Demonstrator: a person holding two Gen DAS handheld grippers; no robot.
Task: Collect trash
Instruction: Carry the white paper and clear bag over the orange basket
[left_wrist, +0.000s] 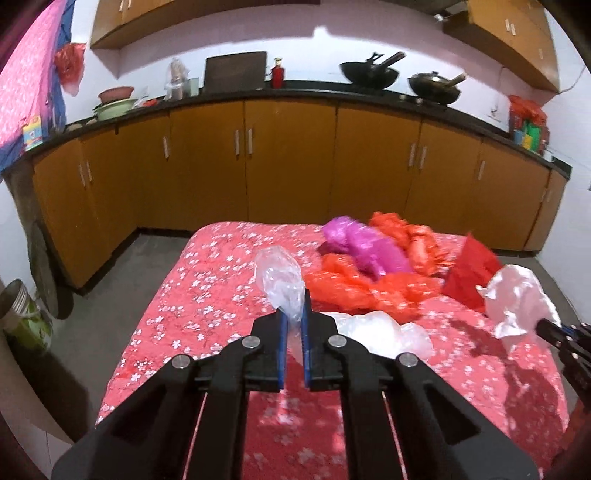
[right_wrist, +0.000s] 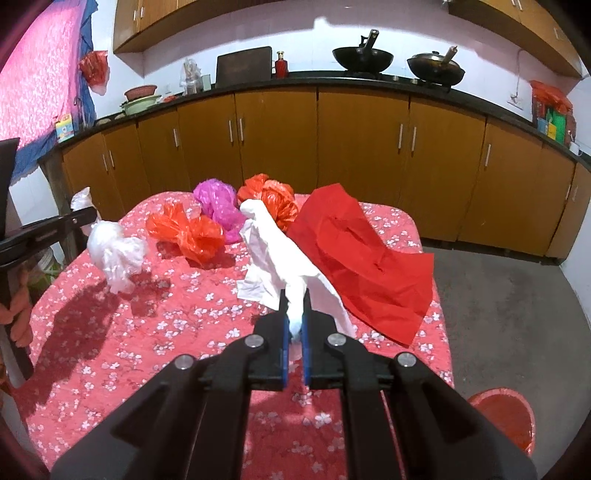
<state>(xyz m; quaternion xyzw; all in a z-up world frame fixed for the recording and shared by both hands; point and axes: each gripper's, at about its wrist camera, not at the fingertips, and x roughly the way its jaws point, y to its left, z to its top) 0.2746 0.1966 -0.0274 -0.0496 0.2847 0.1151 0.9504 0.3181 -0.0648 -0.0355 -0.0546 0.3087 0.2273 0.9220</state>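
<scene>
My left gripper (left_wrist: 294, 314) is shut on a clear plastic bag (left_wrist: 279, 280) and holds it above the table; it shows at the left edge of the right wrist view (right_wrist: 79, 218). My right gripper (right_wrist: 294, 314) is shut on a crumpled white paper (right_wrist: 273, 254), lifted off the cloth; it also shows at the right of the left wrist view (left_wrist: 517, 299). On the table lie a white plastic bag (right_wrist: 114, 254), orange-red plastic bags (right_wrist: 188, 232), a magenta bag (right_wrist: 218, 203) and a red paper sheet (right_wrist: 362, 258).
The table has a red floral cloth (right_wrist: 147, 332). A red bin (right_wrist: 506, 413) stands on the floor at the lower right. Brown cabinets (right_wrist: 332, 147) with woks on the counter run along the back. A pot (left_wrist: 18, 314) sits at the floor left.
</scene>
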